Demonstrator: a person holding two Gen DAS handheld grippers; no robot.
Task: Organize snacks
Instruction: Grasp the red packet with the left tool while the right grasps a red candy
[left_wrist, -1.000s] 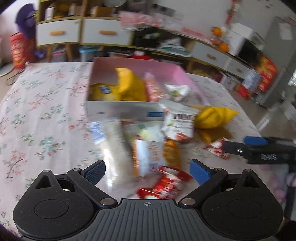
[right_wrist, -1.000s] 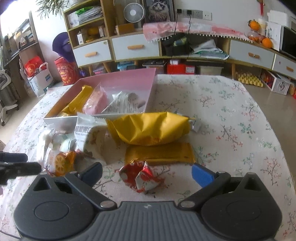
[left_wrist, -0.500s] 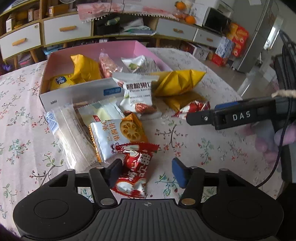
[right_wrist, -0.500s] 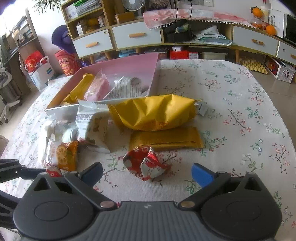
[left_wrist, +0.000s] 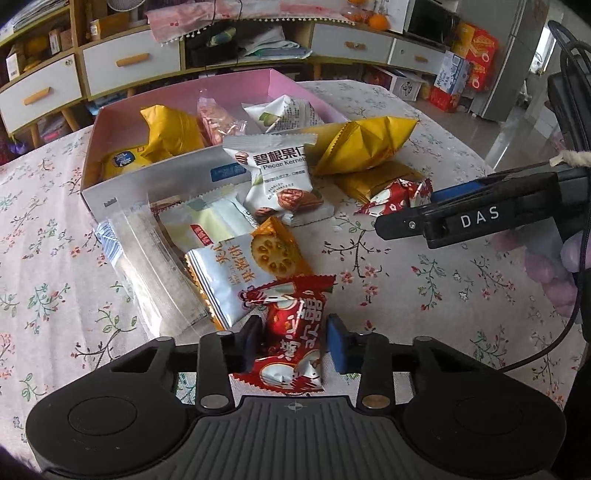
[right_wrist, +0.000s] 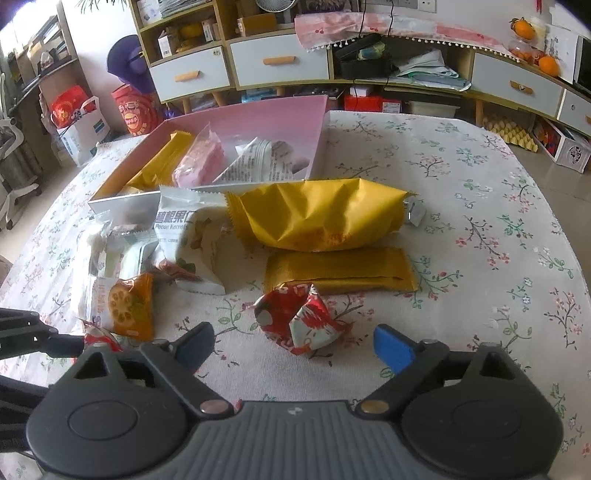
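Observation:
My left gripper (left_wrist: 293, 341) is shut on a red snack packet (left_wrist: 291, 334) near the table's front. Beyond it lie an orange-and-white cracker packet (left_wrist: 245, 271), a pecan packet (left_wrist: 280, 177), a clear packet (left_wrist: 155, 266) and two yellow packets (left_wrist: 365, 146). A pink box (left_wrist: 155, 184) behind them holds several snacks. My right gripper (right_wrist: 293, 341) is open, with a crumpled red packet (right_wrist: 301, 319) lying on the table just ahead of its fingers. In the left wrist view the right gripper (left_wrist: 480, 219) shows at the right.
The floral tablecloth (right_wrist: 480, 206) covers a round table with its edge at the right. Drawers and shelves (right_wrist: 280, 62) stand behind the table. The left gripper's finger (right_wrist: 37, 338) shows at the left in the right wrist view.
My left gripper has closed on the red packet, which stood between its open fingers before. My right gripper has moved slightly toward the crumpled red packet.

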